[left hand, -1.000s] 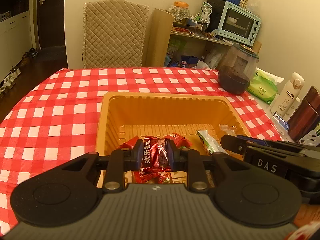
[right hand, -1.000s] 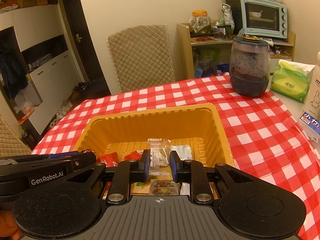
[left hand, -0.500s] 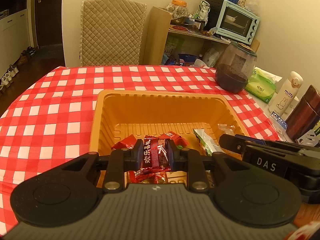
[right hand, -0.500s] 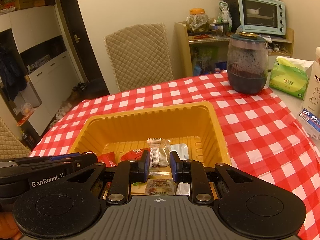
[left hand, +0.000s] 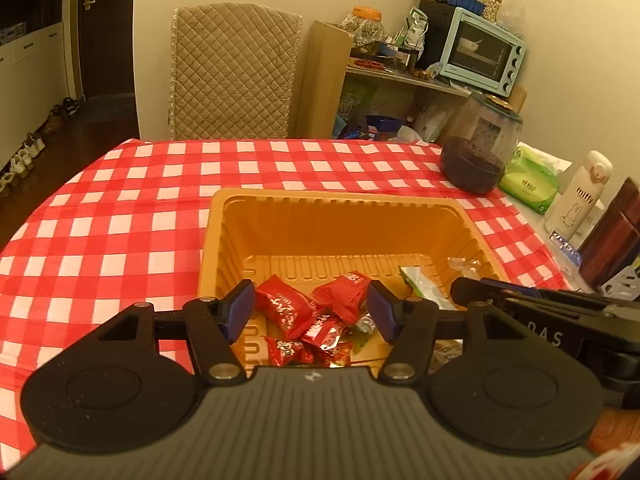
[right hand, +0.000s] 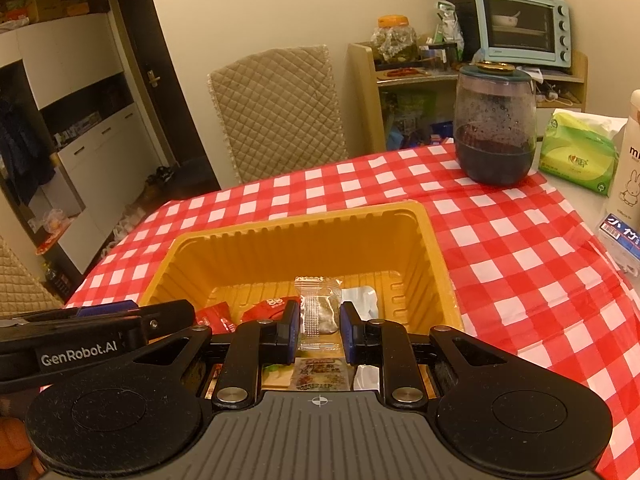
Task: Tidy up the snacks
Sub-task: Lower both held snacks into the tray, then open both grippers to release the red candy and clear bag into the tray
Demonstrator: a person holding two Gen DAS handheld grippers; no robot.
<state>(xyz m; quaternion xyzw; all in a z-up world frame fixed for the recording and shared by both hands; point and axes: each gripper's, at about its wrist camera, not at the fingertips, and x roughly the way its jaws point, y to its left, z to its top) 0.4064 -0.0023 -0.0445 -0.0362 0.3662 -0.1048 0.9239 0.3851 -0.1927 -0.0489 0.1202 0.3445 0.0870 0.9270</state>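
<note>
The bench [left hand: 120, 216] under its checked cloth carries the orange tray [left hand: 336, 200] toward its near edge, red snack packets [left hand: 304, 312] heaped inside. The left tool [left hand: 311, 307] hangs over them, spread wide and empty. The right tool [right hand: 319, 326] is clamped on a clear packet [right hand: 318, 312] above the tray; letting it go there seems the next move.

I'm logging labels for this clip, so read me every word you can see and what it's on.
"GenRobot.AI": side of the left gripper.
"DAS": side of the right gripper.
"miffy": white bottle.
"88": red snack packet.
Other snack wrappers and the green tissue pack: print too blurred to read.
</note>
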